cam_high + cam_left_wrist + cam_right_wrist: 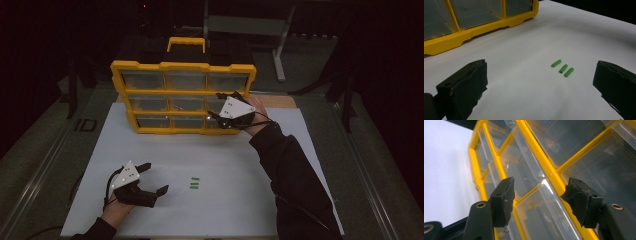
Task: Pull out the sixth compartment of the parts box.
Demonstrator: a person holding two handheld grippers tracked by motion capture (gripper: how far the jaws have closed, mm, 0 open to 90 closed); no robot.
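the right gripper (537, 200), spread, straddles a clear drawer handle (554, 202) on the yellow organizer (183, 93): thin, stiff, slick plastic, best pinched mid-lip; left gripper (152, 177) spread over tabletop (240, 200).

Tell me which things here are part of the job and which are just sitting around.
In the job:
yellow drawer organizer
three green pegs
left gripper, open
right gripper, open, at a clear drawer handle

Just lying about:
white mat
metal stand behind the table

The organiser (183, 95) is glossy yellow plastic with clear, shiny plastic drawers (554, 202). Before it, the white sheet (210, 160) looks matt and smooth.
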